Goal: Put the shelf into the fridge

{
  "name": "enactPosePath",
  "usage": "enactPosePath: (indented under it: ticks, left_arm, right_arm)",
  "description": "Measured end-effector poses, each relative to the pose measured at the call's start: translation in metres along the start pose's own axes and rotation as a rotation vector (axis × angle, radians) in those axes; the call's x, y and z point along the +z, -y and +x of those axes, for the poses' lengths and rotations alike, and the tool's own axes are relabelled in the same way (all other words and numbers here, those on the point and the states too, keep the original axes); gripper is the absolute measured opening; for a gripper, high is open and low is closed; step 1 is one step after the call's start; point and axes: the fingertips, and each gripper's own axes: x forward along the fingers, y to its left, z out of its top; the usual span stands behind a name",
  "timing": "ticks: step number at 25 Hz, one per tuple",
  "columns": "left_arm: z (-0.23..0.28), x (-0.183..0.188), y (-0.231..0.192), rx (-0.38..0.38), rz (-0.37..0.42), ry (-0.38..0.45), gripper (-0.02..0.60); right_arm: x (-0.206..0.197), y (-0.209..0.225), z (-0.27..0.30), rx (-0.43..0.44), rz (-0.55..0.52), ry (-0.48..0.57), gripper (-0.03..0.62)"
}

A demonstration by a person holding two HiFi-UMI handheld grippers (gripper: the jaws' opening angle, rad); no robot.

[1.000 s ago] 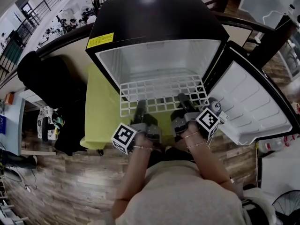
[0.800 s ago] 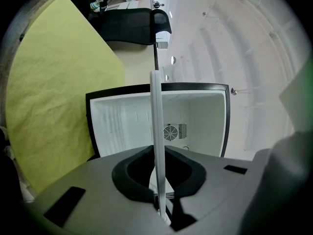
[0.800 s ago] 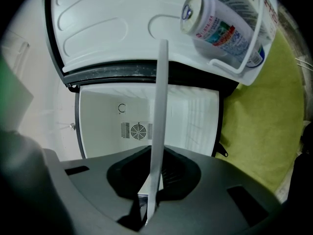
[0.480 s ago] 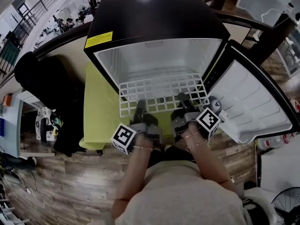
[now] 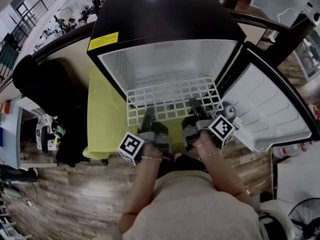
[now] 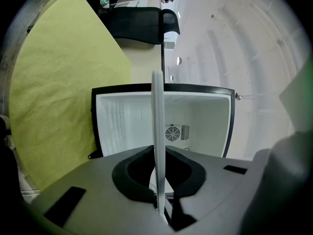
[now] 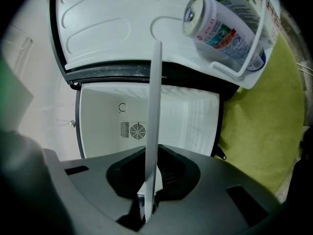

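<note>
The white wire shelf (image 5: 172,100) sits partway in the open fridge (image 5: 165,14), with its near edge sticking out. The left gripper (image 5: 148,115) is clamped on that edge. The right gripper (image 5: 194,107) pinches it too, though its jaws have just been opening a little. Next, I think, the shelf needs a level, straight push to the far wall. The open door (image 5: 270,114), with a can (image 7: 230,23) in it, stands at the right. A yellow-green cloth (image 5: 105,119) lies at the left. Neither looks to be in the way.

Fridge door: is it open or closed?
Open. The fridge door swings out to the right, and the white inside of the fridge shows.
</note>
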Motion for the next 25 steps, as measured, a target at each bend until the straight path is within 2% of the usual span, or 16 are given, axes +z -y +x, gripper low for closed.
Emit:
enactPosePath:
  ticks: [7,19,25]
  left_arm:
    - [0.001,-0.001,0.006,-0.027,0.004,-0.007,0.041]
    - [0.001,-0.001,0.004,-0.028,0.018,-0.012,0.041]
    - [0.001,-0.001,0.008,-0.038,0.059,-0.018,0.041]
  right_arm:
    - [0.0,-0.001,-0.001,0.006,0.002,0.002,0.038]
    - [0.0,-0.001,0.001,0.019,0.0,-0.002,0.038]
    - [0.0,-0.002,0.001,0.036,0.004,-0.003,0.038]
